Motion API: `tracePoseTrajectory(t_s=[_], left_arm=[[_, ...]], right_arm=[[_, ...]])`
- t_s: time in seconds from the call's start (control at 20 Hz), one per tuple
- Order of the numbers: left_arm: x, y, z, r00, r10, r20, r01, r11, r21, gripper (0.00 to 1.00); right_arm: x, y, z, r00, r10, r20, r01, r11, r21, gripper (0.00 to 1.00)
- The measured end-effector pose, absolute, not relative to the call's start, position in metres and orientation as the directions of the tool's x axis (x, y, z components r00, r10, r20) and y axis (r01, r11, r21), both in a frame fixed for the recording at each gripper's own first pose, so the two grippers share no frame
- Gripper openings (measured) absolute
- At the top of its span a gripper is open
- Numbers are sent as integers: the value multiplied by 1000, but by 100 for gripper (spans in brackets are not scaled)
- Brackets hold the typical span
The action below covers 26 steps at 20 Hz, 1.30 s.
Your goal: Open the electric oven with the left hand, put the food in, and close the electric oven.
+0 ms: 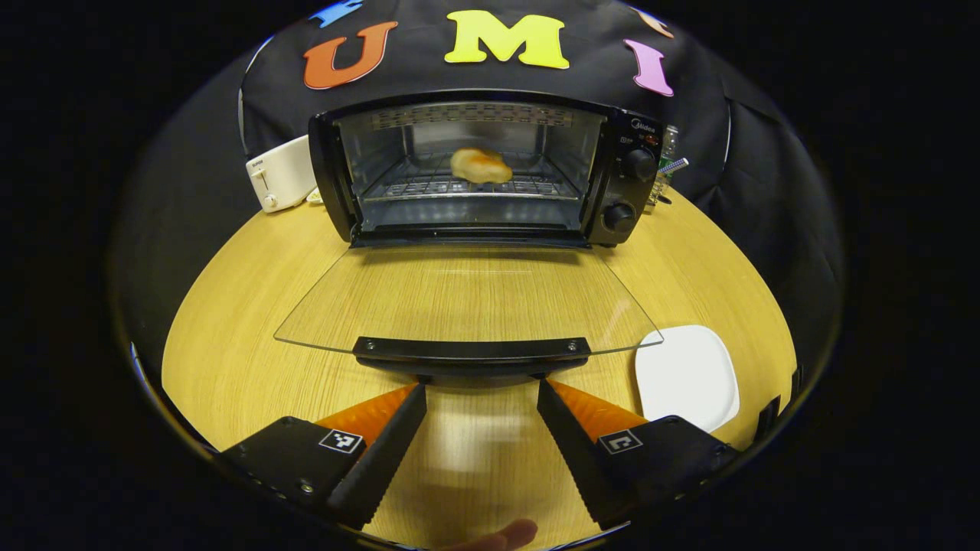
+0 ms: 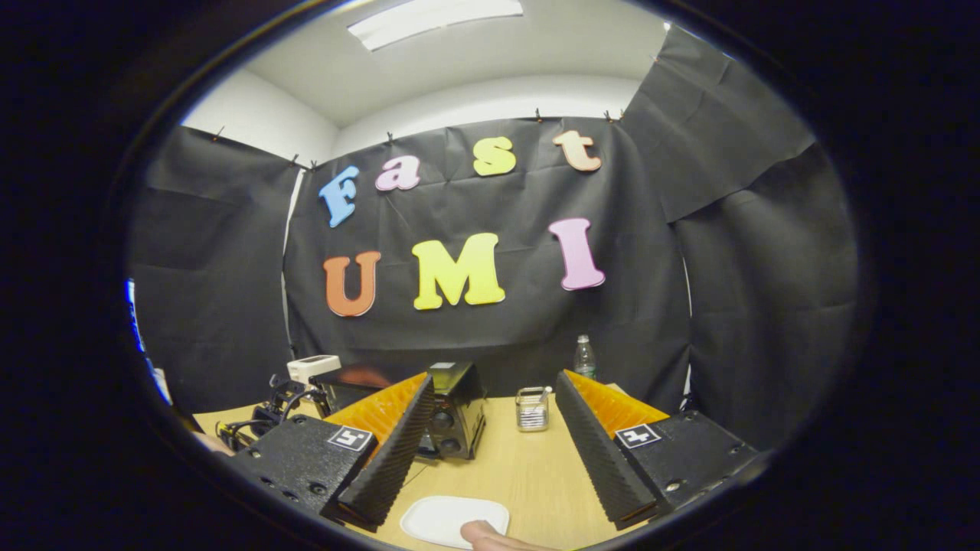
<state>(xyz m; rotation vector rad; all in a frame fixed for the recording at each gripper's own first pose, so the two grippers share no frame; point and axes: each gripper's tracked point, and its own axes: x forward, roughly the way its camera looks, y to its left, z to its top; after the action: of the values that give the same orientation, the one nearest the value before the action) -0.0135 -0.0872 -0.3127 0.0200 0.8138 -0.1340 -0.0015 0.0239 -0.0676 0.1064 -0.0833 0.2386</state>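
In the left gripper view the black electric oven (image 1: 490, 168) stands wide open at the back of the round wooden table (image 1: 230, 337). Its glass door (image 1: 467, 298) lies flat toward me. A golden piece of food (image 1: 481, 165) rests on the wire rack inside. My left gripper (image 1: 481, 394) is open, its fingertips just short of the door's black handle (image 1: 471, 353) and not touching it. In the right gripper view my right gripper (image 2: 496, 379) is open with nothing in it, raised over the table, and the oven (image 2: 457, 417) shows from the side between its fingers.
A white square plate (image 1: 687, 375) lies bare right of the door, also below the right gripper as plate (image 2: 455, 520). A white toaster (image 1: 279, 174) stands left of the oven. A glass jar (image 2: 531, 409) and a water bottle (image 2: 584, 356) stand behind.
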Motion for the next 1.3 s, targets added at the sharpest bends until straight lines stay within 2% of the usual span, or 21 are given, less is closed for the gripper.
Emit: tracePoseTrajectory(t_s=[0.4, 0.7, 0.85, 1.0, 1.3], left_arm=[[-1, -88, -272, 723, -118, -681, 137, 990, -26, 97], [38, -86, -221, 799, -113, -591, 143, 990, 4, 96], [68, -85, -199, 832, -133, -539, 138, 990, -32, 96], [82, -67, -188, 839, -107, -533, 99, 994, -44, 96], [60, -58, -150, 878, -137, -458, 114, 990, -78, 92]], right_arm=[[-4, 16, -70, 974, 210, 87, -218, 972, 92, 96], [-9, 9, -69, 979, 187, 86, -196, 976, 98, 96], [-15, 6, -64, 980, 178, 91, -186, 978, 92, 96], [-21, 6, -63, 981, 177, 85, -184, 979, 85, 96], [-36, 6, -37, 980, 165, 112, -173, 983, 57, 96]])
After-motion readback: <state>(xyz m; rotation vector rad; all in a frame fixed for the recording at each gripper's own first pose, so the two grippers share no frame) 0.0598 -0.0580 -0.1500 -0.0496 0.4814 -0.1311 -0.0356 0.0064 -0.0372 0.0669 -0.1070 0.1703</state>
